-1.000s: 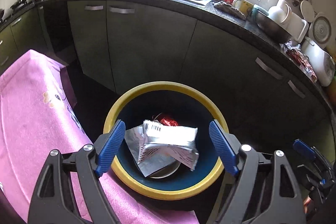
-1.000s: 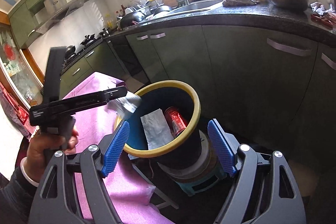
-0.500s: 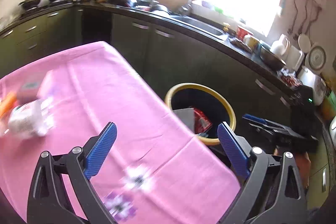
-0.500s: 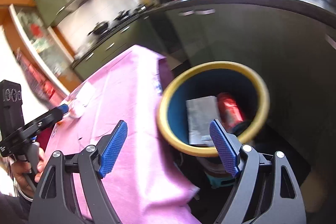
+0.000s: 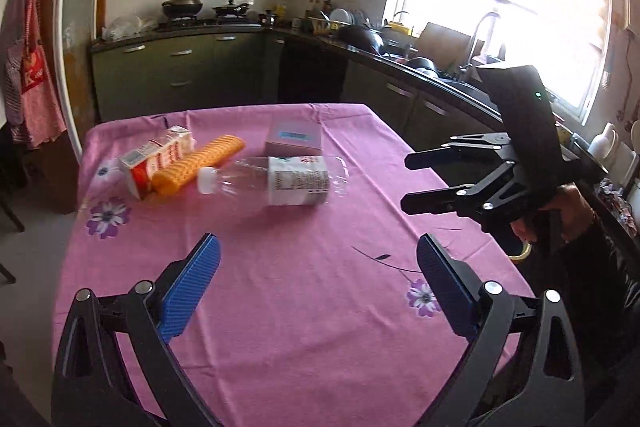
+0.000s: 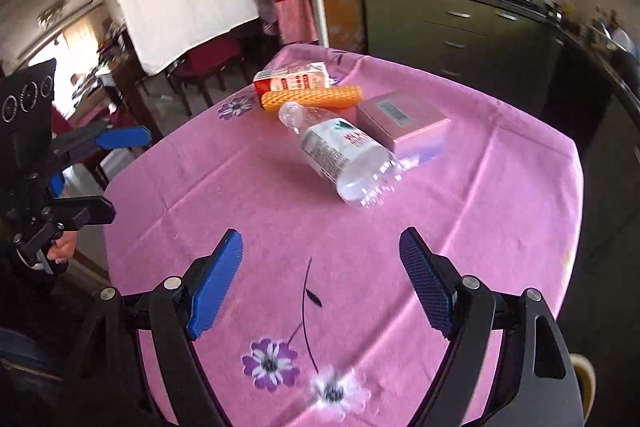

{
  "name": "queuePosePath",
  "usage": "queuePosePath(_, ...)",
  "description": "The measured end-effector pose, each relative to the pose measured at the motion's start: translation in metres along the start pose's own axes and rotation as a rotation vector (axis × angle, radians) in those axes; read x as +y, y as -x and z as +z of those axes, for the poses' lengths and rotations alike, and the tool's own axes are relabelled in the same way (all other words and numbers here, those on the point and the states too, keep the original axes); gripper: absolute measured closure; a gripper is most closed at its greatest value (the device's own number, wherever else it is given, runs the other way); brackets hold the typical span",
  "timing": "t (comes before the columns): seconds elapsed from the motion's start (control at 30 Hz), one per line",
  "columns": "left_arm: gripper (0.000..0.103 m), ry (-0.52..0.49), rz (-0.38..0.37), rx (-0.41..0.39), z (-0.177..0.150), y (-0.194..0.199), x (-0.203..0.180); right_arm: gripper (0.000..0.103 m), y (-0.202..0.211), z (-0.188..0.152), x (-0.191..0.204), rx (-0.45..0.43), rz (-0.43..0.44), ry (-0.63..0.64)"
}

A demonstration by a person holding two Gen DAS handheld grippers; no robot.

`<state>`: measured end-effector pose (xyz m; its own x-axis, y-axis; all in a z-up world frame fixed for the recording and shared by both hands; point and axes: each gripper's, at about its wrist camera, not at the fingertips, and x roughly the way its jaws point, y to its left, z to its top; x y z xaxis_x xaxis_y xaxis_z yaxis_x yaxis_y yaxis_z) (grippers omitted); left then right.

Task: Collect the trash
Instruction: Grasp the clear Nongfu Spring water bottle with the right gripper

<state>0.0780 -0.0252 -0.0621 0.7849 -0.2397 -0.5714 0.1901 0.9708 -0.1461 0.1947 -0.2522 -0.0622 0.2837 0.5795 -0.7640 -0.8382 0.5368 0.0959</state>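
A clear plastic bottle (image 5: 280, 183) lies on its side on the pink tablecloth (image 5: 304, 307); it also shows in the right wrist view (image 6: 344, 155). Behind it lie an orange biscuit pack (image 5: 198, 163) (image 6: 312, 97), a red and white carton (image 5: 154, 157) (image 6: 292, 77) and a grey-pink box (image 5: 294, 143) (image 6: 404, 125). My left gripper (image 5: 318, 283) is open and empty over the near part of the table. My right gripper (image 6: 320, 279) is open and empty, also short of the bottle; it shows at the right in the left wrist view (image 5: 408, 183).
Green kitchen cabinets (image 5: 180, 75) and a dark counter with a sink (image 5: 440, 75) run behind and to the right of the table. A sliver of the yellow-rimmed bin (image 6: 586, 383) shows at the table's right edge. Chairs (image 6: 200, 67) stand beyond the far side.
Both grippers have swung away from the yellow-rimmed bin, where a wrapper was dropped, to face the table. The bottle, biscuit pack, carton and box have come into view.
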Motion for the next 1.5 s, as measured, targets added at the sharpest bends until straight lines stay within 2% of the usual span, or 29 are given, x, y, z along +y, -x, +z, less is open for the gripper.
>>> queuePosePath(0.17,0.007,-0.007,0.144,0.005,0.002,0.01,0.03,0.023,-0.054,0.052,0.005,0.136,0.003,0.161)
queuePosePath(0.23,0.007,-0.003,0.177,0.008,0.002,0.011,0.041,0.023,-0.072,0.07,0.002,0.181,0.005,0.2)
queuePosePath(0.33,0.007,0.026,0.184,0.015,0.0,0.009,0.055,0.022,-0.097,0.092,0.001,0.248,0.019,0.253)
queuePosePath(0.47,0.007,0.05,0.178,0.034,0.0,0.002,0.068,0.022,-0.126,0.102,0.001,0.357,0.002,0.326)
queuePosePath(0.63,0.007,0.054,0.175,0.052,0.0,-0.006,0.079,0.021,-0.155,0.1,0.003,0.487,-0.014,0.386)
queuePosePath(0.73,0.007,0.058,0.173,0.059,0.0,-0.011,0.086,0.015,-0.171,0.099,0.005,0.526,-0.018,0.413)
queuePosePath(0.9,0.007,0.074,0.153,0.08,-0.003,-0.017,0.093,0.015,-0.196,0.095,0.001,0.613,-0.01,0.401)
queuePosePath(1.13,0.007,0.077,0.14,0.087,-0.005,-0.019,0.1,0.019,-0.205,0.094,0.004,0.638,0.001,0.384)
queuePosePath(1.2,0.007,0.078,0.137,0.087,-0.005,-0.019,0.101,0.023,-0.202,0.091,0.006,0.632,0.008,0.363)
queuePosePath(1.27,0.007,0.081,0.134,0.089,-0.006,-0.019,0.102,0.035,-0.198,0.089,0.009,0.621,0.022,0.346)
queuePosePath(1.3,0.007,0.083,0.132,0.089,-0.007,-0.019,0.103,0.037,-0.196,0.088,0.009,0.617,0.024,0.335)
queuePosePath(1.5,0.007,0.101,0.127,0.089,-0.01,-0.015,0.106,0.038,-0.186,0.073,0.013,0.584,0.023,0.248)
